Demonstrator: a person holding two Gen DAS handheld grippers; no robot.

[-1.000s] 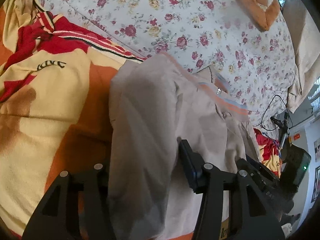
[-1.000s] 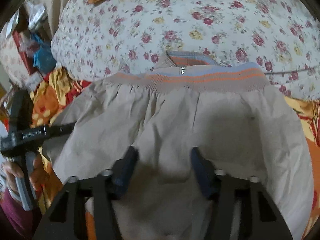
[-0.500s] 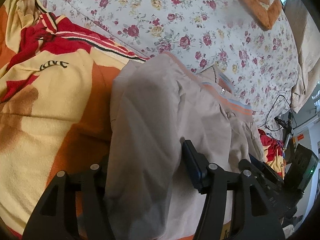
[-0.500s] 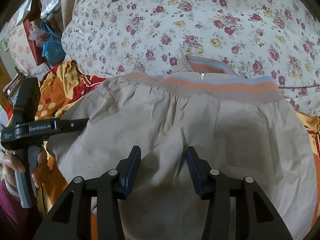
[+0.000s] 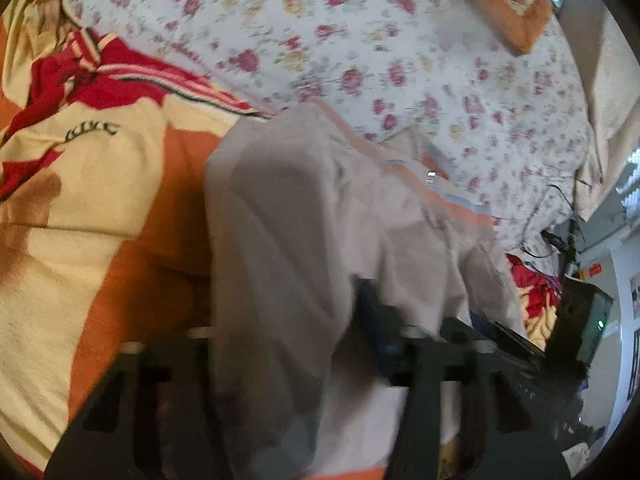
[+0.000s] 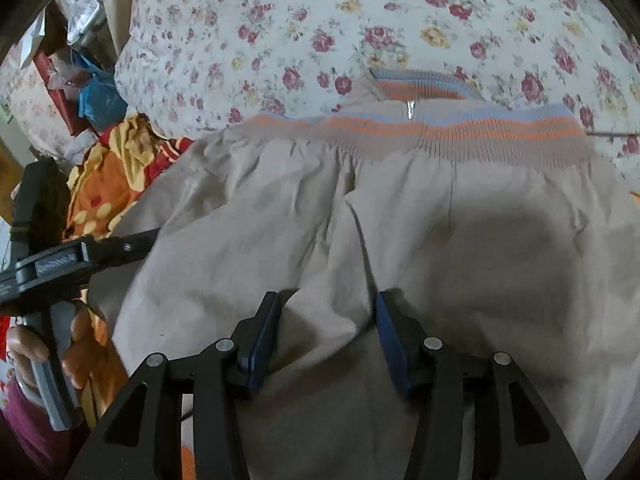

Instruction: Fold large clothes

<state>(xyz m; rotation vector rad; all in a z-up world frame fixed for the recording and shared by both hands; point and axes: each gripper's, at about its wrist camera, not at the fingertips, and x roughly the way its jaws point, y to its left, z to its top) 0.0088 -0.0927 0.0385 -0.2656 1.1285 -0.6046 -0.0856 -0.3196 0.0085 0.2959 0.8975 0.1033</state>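
A beige jacket [image 6: 420, 216] lies spread on the blanket [image 5: 100, 208], its striped ribbed band [image 6: 440, 132] against the flowered quilt [image 6: 360, 20] at the bed's far side. The right gripper [image 6: 326, 336] rests over the near middle of the cloth, jaws apart with a ridge of fabric between them, not visibly pinched. The left gripper [image 5: 288, 344], at the jacket's left edge, is closing with that edge between its jaws; the picture is blurred. The jacket's long axis runs left to right. Judged, the left edge will be carried across.

Black gripper [image 6: 326, 334], blue pads [image 6: 262, 344], maroon sleeve [image 6: 28, 428]
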